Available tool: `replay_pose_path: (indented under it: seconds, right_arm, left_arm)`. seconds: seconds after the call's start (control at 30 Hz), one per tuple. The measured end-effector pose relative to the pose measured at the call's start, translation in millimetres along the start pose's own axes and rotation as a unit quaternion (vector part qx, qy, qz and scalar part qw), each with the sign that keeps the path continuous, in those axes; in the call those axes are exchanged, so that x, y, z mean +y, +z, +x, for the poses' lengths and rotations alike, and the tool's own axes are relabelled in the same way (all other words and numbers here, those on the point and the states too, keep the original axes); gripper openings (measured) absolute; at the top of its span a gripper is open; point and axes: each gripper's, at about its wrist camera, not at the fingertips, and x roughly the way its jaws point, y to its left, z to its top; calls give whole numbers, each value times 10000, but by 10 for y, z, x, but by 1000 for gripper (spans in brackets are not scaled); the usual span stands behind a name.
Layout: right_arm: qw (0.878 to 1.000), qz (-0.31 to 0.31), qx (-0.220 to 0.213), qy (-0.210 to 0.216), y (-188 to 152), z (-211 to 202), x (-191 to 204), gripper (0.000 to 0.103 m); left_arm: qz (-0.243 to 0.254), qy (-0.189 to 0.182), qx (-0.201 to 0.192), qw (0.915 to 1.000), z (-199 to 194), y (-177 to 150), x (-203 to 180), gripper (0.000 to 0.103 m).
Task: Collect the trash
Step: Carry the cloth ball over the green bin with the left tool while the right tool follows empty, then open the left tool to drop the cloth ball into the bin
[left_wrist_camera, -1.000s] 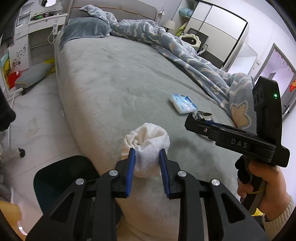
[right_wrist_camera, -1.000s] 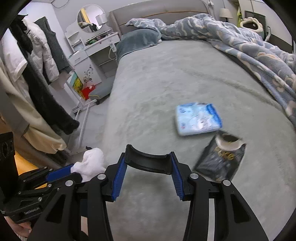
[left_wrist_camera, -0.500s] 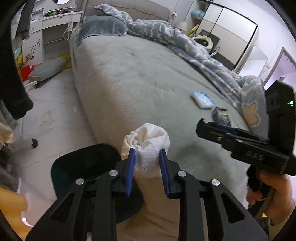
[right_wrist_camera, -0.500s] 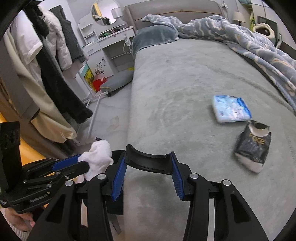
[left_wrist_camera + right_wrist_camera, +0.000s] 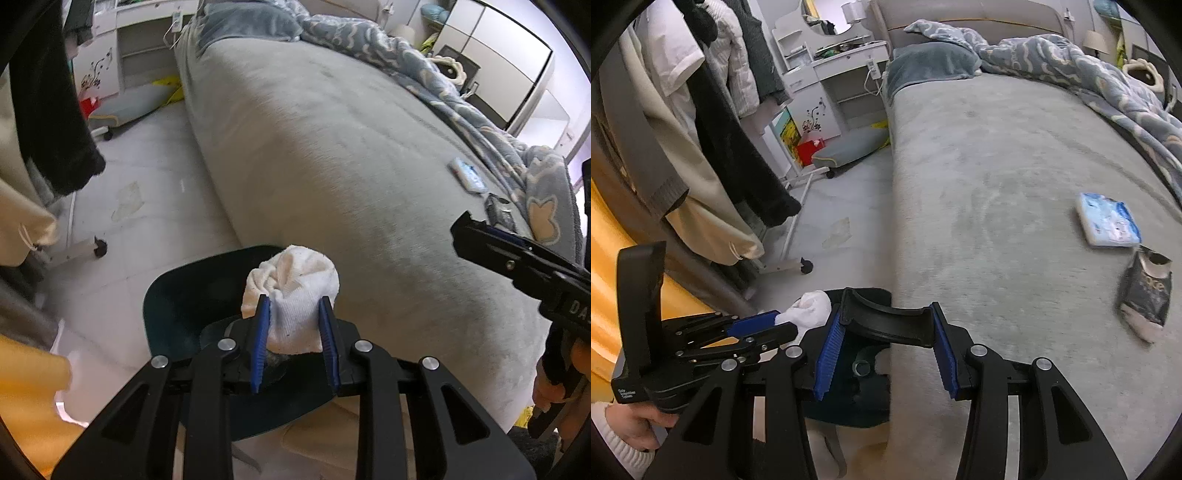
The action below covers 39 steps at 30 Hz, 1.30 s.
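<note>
White wad (image 5: pixel 291 291) pinched in left tool (image 5: pixel 294 341) above dark bin (image 5: pixel 173 306), right tool (image 5: pixel 886 354) spread wide, holding nothing.

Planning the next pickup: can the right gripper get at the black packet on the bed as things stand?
Probably yes. The right gripper is open and holds nothing, and the black packet lies in the open on the bed, nothing between them; it must swing right.

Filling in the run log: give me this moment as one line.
left gripper: shut on white wad, over dark bin | right gripper: open, empty | blue packet, black pouch: on bed
</note>
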Motion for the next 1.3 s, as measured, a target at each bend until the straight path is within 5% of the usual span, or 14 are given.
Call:
replay_pose_path:
  seconds: [0.43, 0.63, 0.83, 1.3]
  right_arm:
    - [9993, -305, 194, 122, 54, 267, 378, 47]
    - [9985, -404, 351, 109, 34, 423, 455, 47]
    - [9975, -450, 541, 84, 6, 615, 527, 47]
    - [9924, -550, 1098, 57, -149, 1052, 633, 47]
  left_arm:
    - [-411, 89, 609, 9973, 177, -137, 439, 29]
    - [-554, 70, 698, 9960, 153, -163, 580, 41]
    - [-623, 119, 429, 9971, 35, -132, 683, 62]
    - [-772, 113, -366, 9963, -321, -27, 875, 67]
